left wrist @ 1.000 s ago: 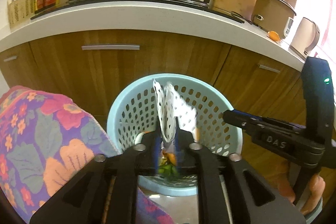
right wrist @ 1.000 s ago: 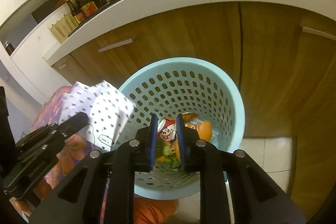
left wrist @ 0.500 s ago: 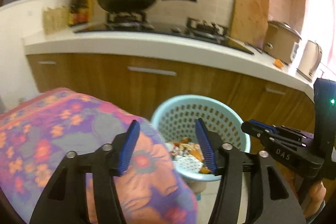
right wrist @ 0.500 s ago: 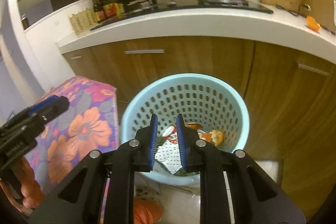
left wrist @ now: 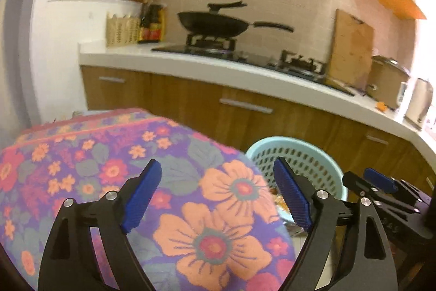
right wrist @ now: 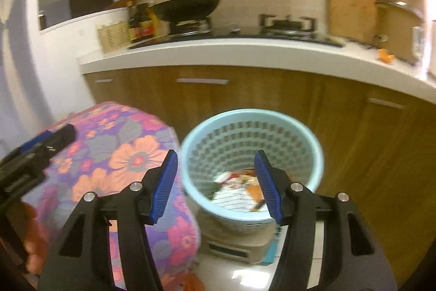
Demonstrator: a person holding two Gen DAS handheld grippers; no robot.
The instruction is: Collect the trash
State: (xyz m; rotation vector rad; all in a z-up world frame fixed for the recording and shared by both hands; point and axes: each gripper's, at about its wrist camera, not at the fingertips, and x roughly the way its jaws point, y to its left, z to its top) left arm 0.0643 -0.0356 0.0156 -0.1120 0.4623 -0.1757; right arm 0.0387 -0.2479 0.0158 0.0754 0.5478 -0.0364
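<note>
A light blue perforated basket [right wrist: 245, 138] stands on the floor against the wooden cabinets. Trash [right wrist: 237, 190] lies in its bottom: white dotted paper, orange peel, a wrapper and green bits. My right gripper [right wrist: 217, 182] hovers above and in front of the basket, its jaws opening with nothing between them. My left gripper [left wrist: 218, 192] is over the flowered cloth [left wrist: 109, 154], left of the basket [left wrist: 286, 141]. Its jaws are opening wide and hold nothing. Each gripper shows in the other's view: right gripper [left wrist: 381, 187], left gripper [right wrist: 41, 146].
The flowered cloth [right wrist: 122, 154] covers a low piece of furniture close to the basket's left side. A beige flat object [right wrist: 234, 247] sits under the basket. The white counter [left wrist: 245, 72] behind carries a black wok [left wrist: 215, 23], bottles, a cutting board [left wrist: 351, 51] and a rice cooker.
The left gripper let go of the white dotted paper, which now lies in the basket. Both grippers pulled back and up from the basket, and both jaws spread apart.
</note>
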